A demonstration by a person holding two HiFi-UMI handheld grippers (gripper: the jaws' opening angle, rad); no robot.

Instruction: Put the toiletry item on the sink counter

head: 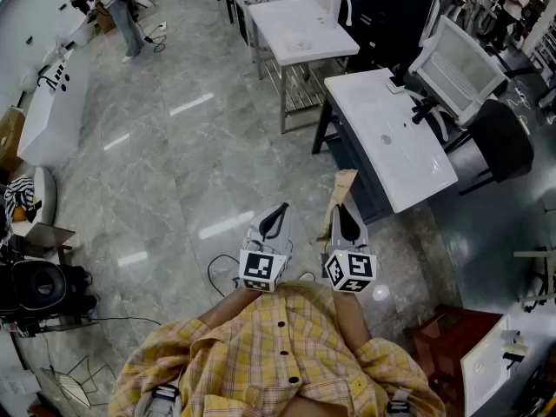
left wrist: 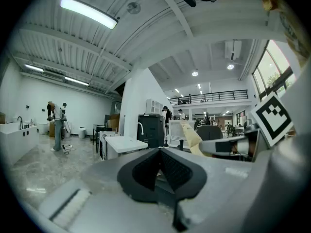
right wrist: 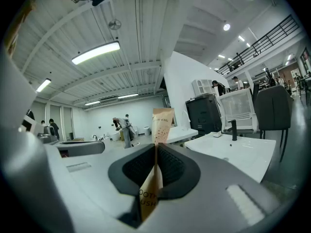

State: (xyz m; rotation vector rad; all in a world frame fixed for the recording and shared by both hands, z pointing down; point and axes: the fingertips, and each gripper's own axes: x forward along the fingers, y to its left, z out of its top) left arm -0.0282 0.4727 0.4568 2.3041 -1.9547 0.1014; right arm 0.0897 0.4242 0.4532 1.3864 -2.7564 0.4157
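A tan paper toothbrush packet [right wrist: 161, 125] stands up between the jaws of my right gripper [right wrist: 156, 152], which is shut on it. From the head view the packet [head: 340, 186] points toward the white sink counter [head: 388, 137] just ahead and to the right, and the right gripper [head: 345, 221] is held in the air short of the counter's near end. My left gripper [head: 275, 219] hangs beside it over the floor. In the left gripper view the left gripper [left wrist: 159, 160] has its jaws closed together with nothing between them. The counter [right wrist: 235, 153] has a black faucet [right wrist: 233, 129].
A second white sink unit [head: 300, 27] stands farther back. A white-framed mirror [head: 460, 68] and a dark chair [head: 500, 140] sit behind the counter. A white bathtub [head: 52, 111] lines the left side. A person [head: 124, 9] works at the far end. Cables [head: 215, 276] lie on the marble floor.
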